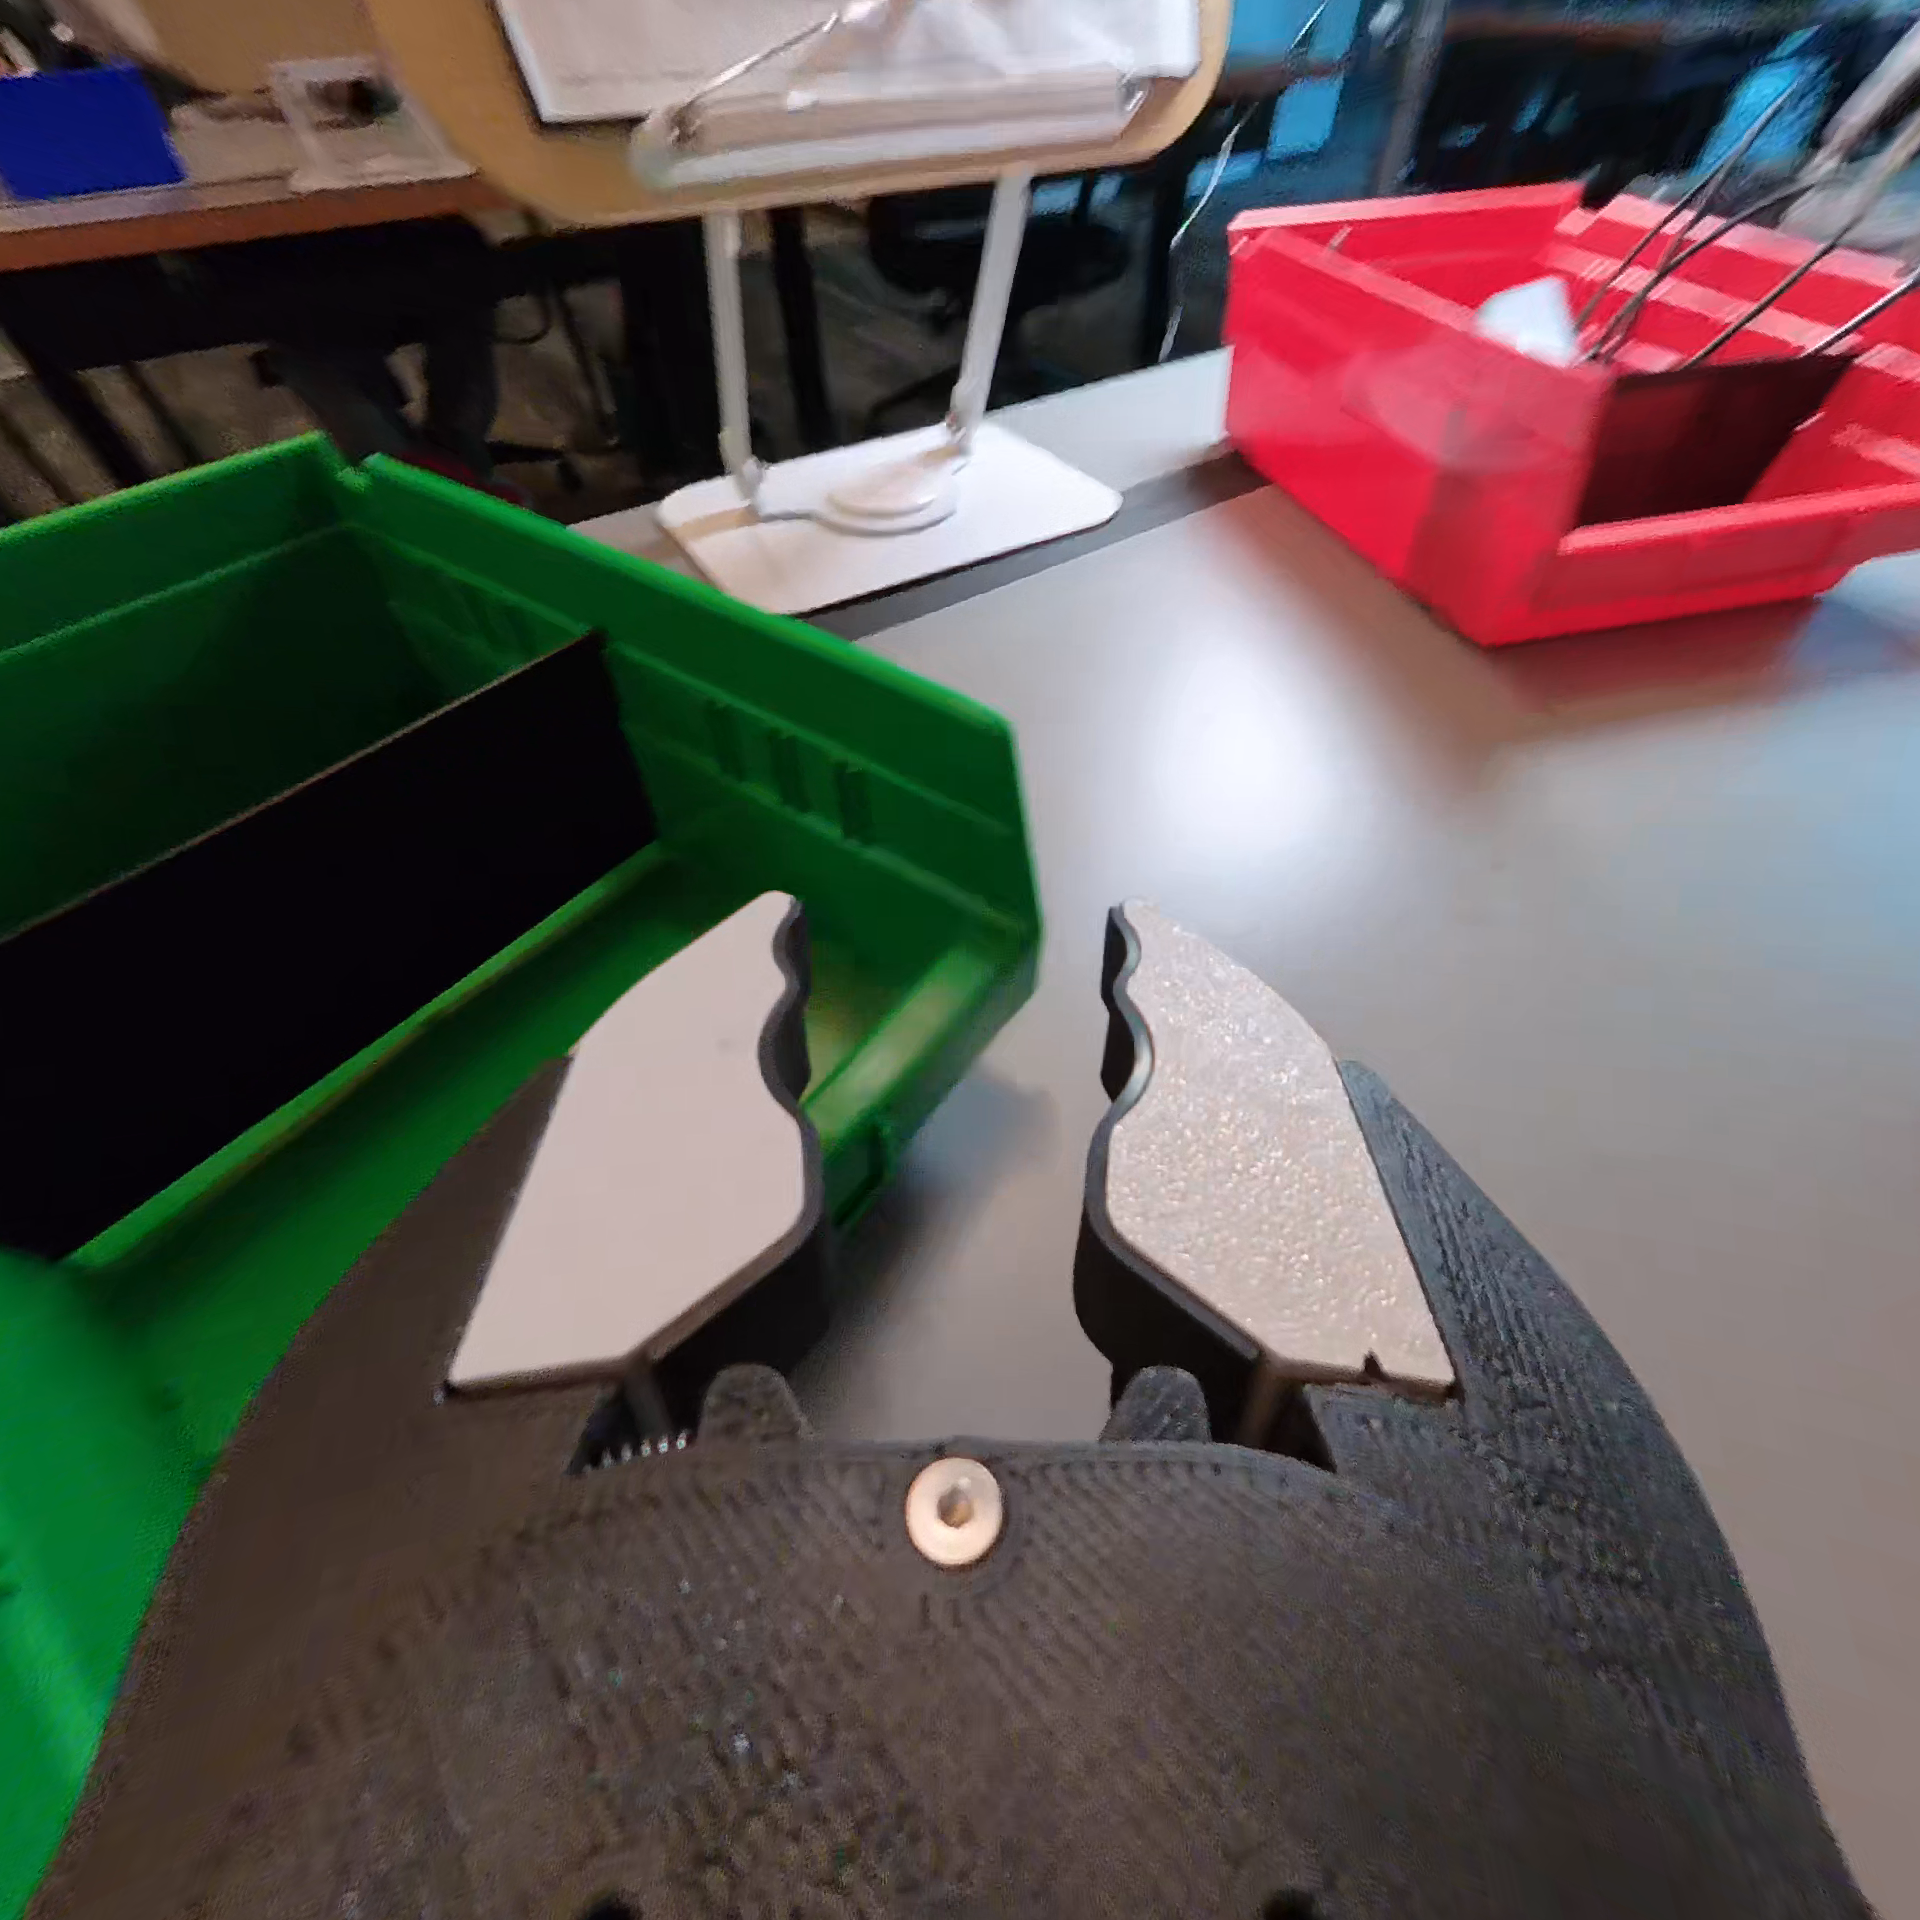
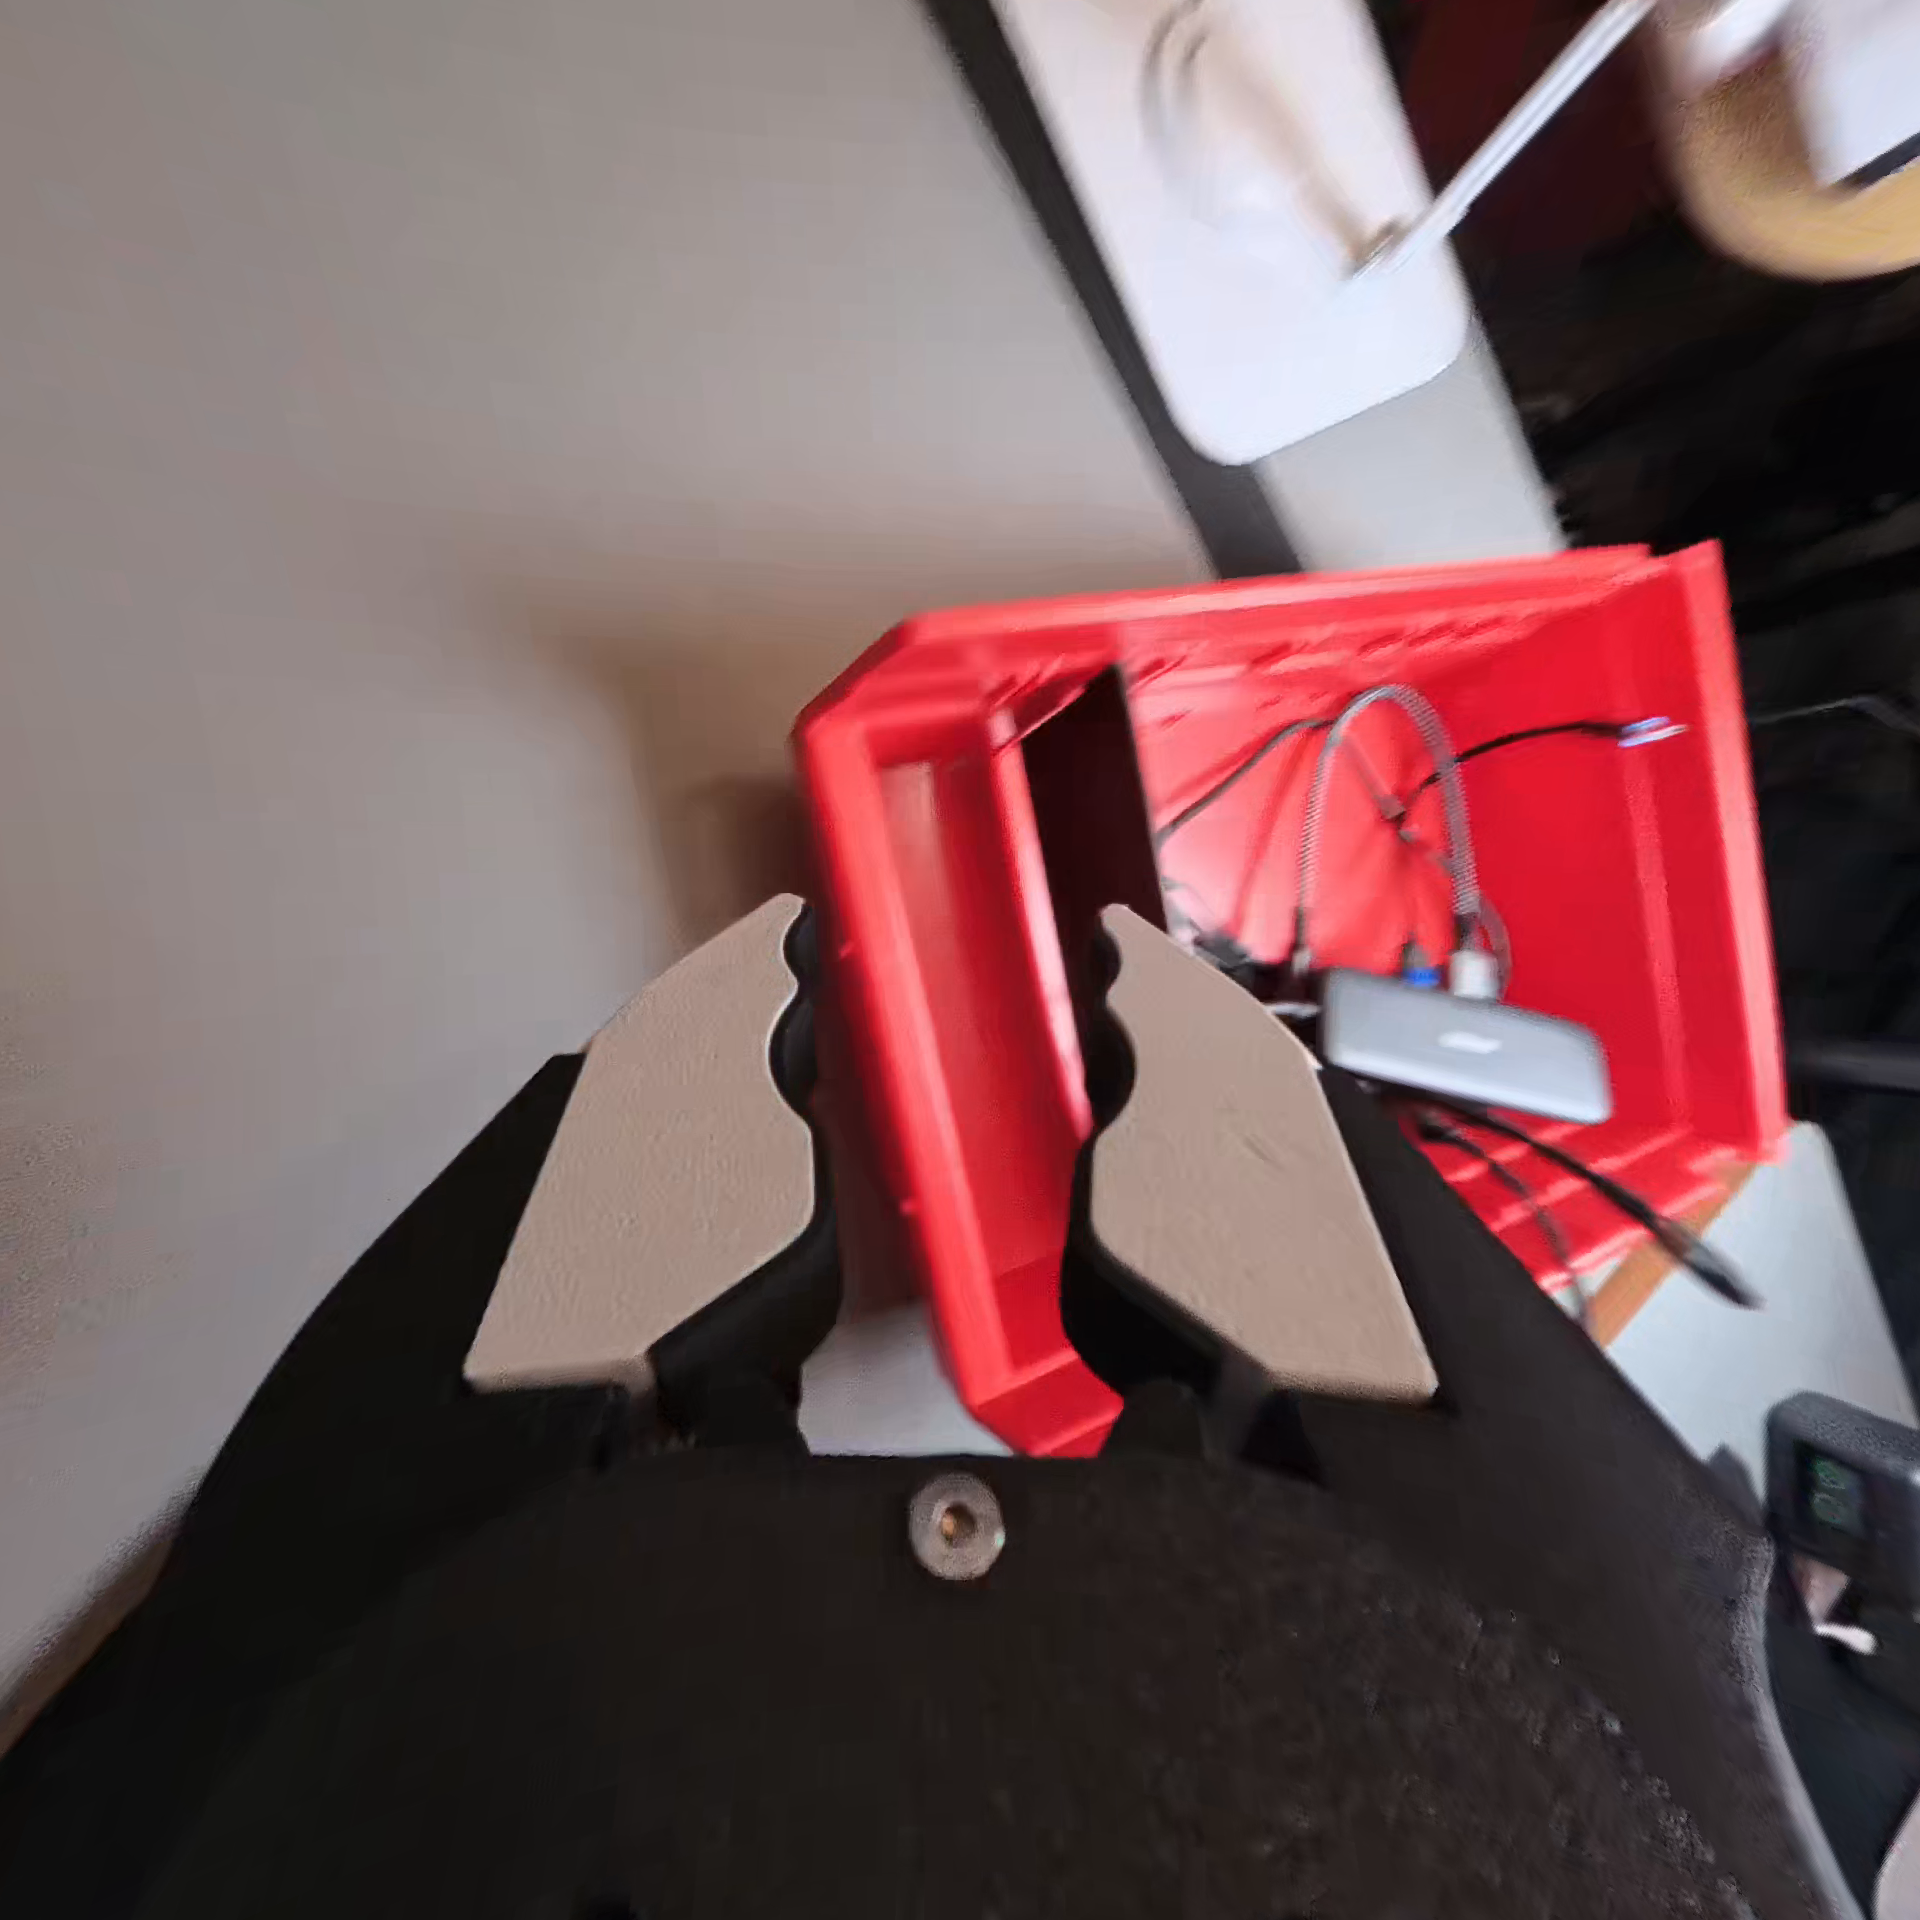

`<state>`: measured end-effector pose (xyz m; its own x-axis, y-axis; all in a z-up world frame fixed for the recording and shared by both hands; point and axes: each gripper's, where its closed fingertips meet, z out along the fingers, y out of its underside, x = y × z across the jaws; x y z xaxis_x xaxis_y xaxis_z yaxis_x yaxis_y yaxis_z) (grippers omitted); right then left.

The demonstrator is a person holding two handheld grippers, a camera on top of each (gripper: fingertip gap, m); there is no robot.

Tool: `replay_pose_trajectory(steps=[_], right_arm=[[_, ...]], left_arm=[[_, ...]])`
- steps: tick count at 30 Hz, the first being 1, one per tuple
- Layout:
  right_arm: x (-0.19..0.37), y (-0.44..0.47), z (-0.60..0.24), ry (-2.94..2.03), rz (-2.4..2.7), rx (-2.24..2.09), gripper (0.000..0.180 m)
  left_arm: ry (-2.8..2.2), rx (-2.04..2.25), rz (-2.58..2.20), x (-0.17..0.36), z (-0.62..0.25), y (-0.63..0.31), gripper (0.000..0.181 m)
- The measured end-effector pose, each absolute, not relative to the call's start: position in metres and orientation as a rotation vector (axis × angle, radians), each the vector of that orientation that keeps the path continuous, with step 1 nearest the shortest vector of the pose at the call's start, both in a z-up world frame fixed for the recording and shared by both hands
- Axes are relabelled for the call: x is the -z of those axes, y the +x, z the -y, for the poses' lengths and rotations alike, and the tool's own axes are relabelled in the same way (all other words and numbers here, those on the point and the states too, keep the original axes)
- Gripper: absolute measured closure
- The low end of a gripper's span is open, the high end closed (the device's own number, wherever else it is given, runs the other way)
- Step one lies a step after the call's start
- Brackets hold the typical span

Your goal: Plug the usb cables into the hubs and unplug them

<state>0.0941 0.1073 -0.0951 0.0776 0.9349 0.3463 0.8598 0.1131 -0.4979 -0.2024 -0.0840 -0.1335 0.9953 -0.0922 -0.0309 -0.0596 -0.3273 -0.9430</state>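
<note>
Hub in bin — claws agape, empty

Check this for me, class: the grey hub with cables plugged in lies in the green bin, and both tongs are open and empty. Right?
Not quite. The right wrist view shows the grey hub with its cables in the red bin, not the green one. The rest holds: the left tongs and right tongs are open and empty.

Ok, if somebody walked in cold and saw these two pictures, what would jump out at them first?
Probably the red bin, right of the right gripper, with a grey hub and tangled cables inside. Next, the green bin with its black divider, left of the open left gripper. Behind stands a white lamp base.
</note>
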Motion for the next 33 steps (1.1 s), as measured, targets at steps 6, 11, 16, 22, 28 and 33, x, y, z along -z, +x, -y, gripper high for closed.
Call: replay_pose_trajectory(steps=[6, 11, 16, 22, 28, 33], right_arm=[[0.185, 0.139, -0.108, -1.817, 1.929, 0.123, 0.124], [0.206, 0.133, -0.127, -1.726, 2.022, 0.233, 0.143], [0.206, 0.125, -0.122, -1.575, 2.075, 0.387, 0.15], [0.205, 0.122, -0.07, -1.438, 2.144, 0.353, 0.15], [0.204, 0.114, -0.006, -1.312, 2.176, 0.241, 0.149], [0.166, 0.103, 0.052, -1.341, 1.961, -0.131, 0.141]], left_arm=[[-2.192, -0.15, -0.291, 0.161, 0.094, -0.232, 0.115], [-2.545, -0.341, -0.646, 0.21, 0.098, -0.248, 0.118], [-2.447, -0.279, -0.885, 0.217, 0.083, -0.222, 0.15], [-2.337, -0.251, -1.079, 0.216, 0.08, -0.165, 0.15], [-2.173, -0.227, -1.29, 0.215, 0.059, -0.108, 0.149], [-2.009, -0.214, -1.21, 0.195, 0.039, -0.091, 0.147]])
